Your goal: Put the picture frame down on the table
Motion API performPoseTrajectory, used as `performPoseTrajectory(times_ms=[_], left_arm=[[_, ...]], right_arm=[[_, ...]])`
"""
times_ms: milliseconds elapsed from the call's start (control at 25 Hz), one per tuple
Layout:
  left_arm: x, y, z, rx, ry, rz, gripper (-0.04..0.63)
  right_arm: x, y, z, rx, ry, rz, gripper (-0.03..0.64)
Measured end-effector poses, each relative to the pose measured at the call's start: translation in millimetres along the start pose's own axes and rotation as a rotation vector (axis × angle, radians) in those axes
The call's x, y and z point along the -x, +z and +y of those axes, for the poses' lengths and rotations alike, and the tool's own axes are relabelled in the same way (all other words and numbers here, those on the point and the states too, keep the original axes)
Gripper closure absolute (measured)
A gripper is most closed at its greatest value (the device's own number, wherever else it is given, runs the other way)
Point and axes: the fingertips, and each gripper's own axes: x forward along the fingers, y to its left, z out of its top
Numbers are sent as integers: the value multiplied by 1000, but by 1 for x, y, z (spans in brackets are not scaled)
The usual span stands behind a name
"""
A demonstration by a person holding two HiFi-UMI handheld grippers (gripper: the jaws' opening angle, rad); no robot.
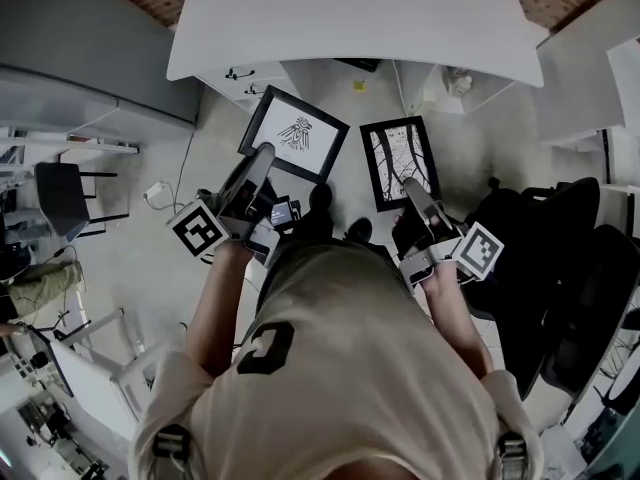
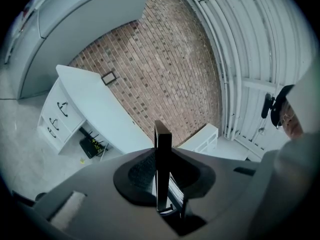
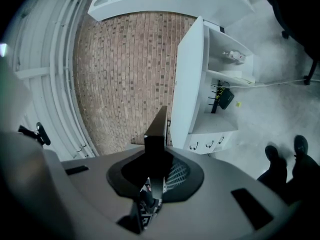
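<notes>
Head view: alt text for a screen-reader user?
Seen from above, a person holds two black picture frames, the left gripper clamping the pale-print frame and the right gripper the dark-print frame. A white table stands ahead.

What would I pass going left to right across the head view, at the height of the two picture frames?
black chair → white picture frame → dark picture frame → black office chair
</notes>
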Motion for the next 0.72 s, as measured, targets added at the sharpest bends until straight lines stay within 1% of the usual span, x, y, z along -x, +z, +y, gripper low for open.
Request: performPoseTrajectory(times_ms=[160,320,440,600,720], left_arm=[[3,-3,5,25,2,-13,529],[2,-8,13,41,-32,-13,529],[2,-5,16,23,-62,-21,529],[2,-4,20,0,-107,-55,529],[2,-4,16,-13,-107,-62,529]], right_arm=[[-3,-3,2,5,3,10,584],[0,-3,-3,26,-6,-18,584],[0,-5,-6,51,3,-25,584],[1,-4,-15,88,24,-25,584],[4,-2,-15,98,23,-19,586]])
